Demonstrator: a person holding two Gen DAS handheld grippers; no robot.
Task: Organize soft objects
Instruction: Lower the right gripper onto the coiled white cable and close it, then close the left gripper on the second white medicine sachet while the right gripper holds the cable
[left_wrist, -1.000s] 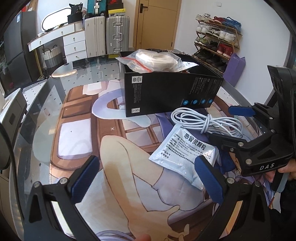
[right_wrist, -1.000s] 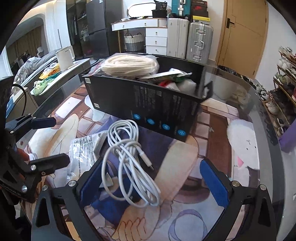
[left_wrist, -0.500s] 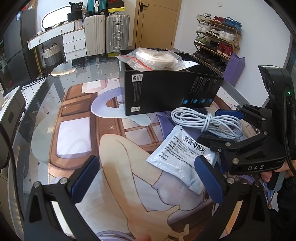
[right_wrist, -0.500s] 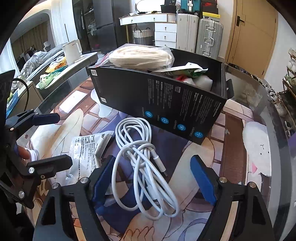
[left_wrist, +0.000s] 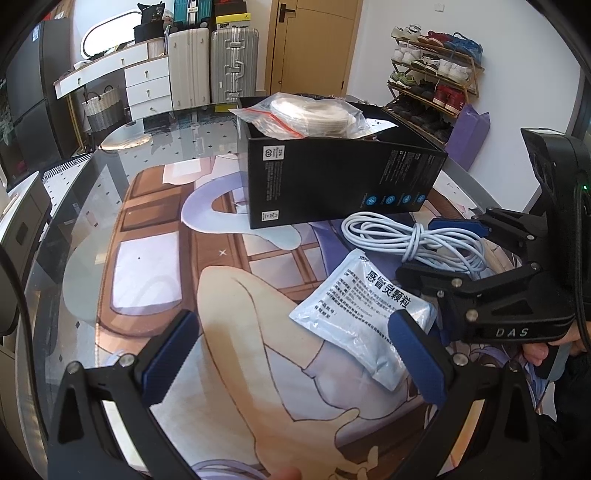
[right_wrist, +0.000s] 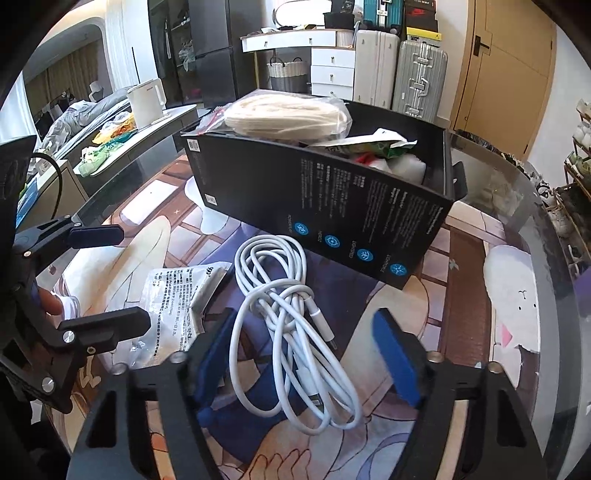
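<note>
the right gripper (right_wrist: 306, 354) holds its jaws apart around the coiled white cable (right_wrist: 291, 332), likely to grab it for the black box (right_wrist: 332, 218) ahead, while the left gripper (left_wrist: 295, 354) waits with jaws apart, holding nothing.

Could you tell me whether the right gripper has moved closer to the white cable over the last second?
Yes. In the right wrist view the right gripper has advanced toward the black box; its open fingers now straddle the white cable.

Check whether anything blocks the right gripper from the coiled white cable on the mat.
Nothing visible does. The open right gripper already straddles the coiled white cable, one blue pad on each side. The white foil medicine pouch lies to its left, and the black cardboard box sits beyond it.
</note>
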